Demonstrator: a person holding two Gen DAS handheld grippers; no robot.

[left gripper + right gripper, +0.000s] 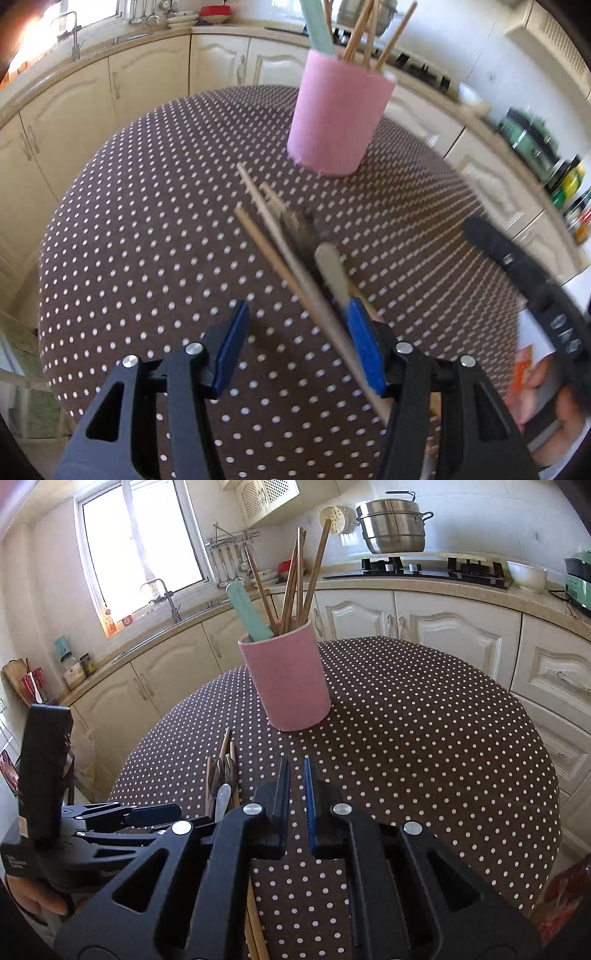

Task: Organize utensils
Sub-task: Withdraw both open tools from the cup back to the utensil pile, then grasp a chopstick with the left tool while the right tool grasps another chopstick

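Note:
A pink holder (338,114) (286,679) stands on the dotted table, with several wooden chopsticks (295,579) and a teal handle (249,613) in it. Loose chopsticks (280,243) (227,746), a fork and a grey-handled utensil (332,266) (222,797) lie in a pile before it. My left gripper (295,350) is open, low over the pile, with one chopstick running between its blue pads. It also shows in the right wrist view (147,814). My right gripper (295,801) is nearly shut and empty, just right of the pile.
The round table (424,738) has a brown cloth with white dots. Cream kitchen cabinets (424,624) and a counter curve behind it, with a sink (166,602) at the left and a stove with a steel pot (391,528) at the back.

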